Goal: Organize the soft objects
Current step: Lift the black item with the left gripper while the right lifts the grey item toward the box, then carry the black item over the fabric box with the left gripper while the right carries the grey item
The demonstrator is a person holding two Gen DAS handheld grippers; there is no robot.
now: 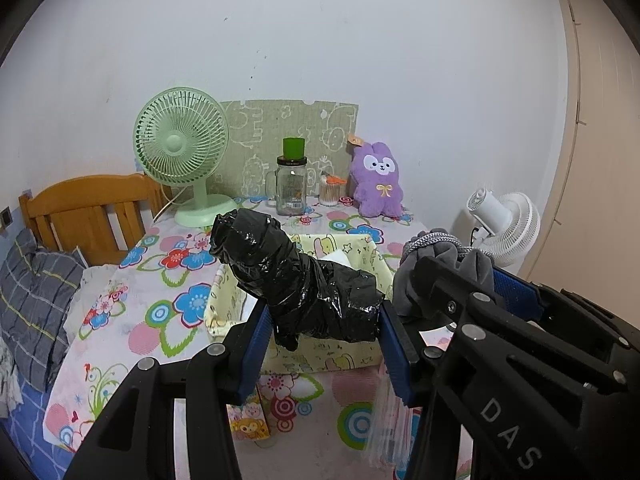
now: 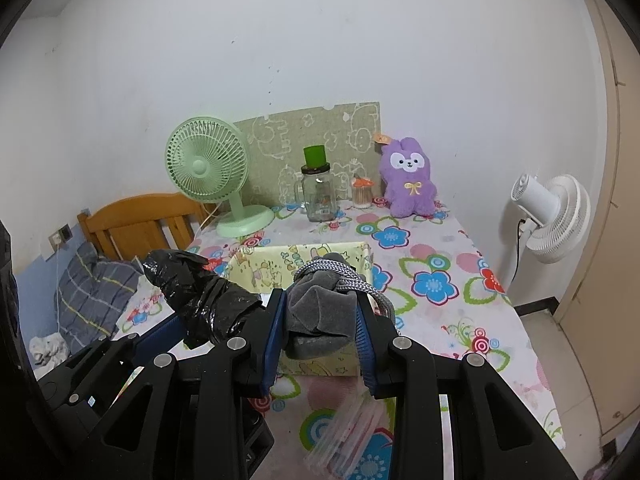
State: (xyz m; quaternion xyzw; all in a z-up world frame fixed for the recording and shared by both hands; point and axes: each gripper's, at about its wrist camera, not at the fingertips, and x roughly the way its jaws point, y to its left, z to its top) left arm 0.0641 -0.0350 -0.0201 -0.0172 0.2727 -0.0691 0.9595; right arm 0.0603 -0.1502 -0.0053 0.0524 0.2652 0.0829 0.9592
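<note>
My left gripper (image 1: 324, 330) is shut on a crumpled black plastic bundle (image 1: 296, 276) and holds it above a pale yellow cartoon-print fabric box (image 1: 362, 254) on the flowered table. My right gripper (image 2: 322, 322) is shut on a grey soft cloth bundle (image 2: 320, 312) with a grey braided cord (image 2: 352, 282), held over the front of the same box (image 2: 280, 264). The black bundle also shows in the right wrist view (image 2: 204, 300), left of the right gripper. The grey bundle shows in the left wrist view (image 1: 440, 264). A purple plush rabbit (image 1: 378, 180) sits at the table's far edge.
A green desk fan (image 1: 182, 152), a glass jar with green lid (image 1: 292, 184) and a small cotton-swab jar (image 1: 332, 192) stand at the back. A white fan (image 2: 556, 216) is off the table's right. A wooden headboard (image 1: 88, 212) and pillow (image 1: 32, 300) lie left. Clear plastic bags (image 2: 352, 428) lie near the front.
</note>
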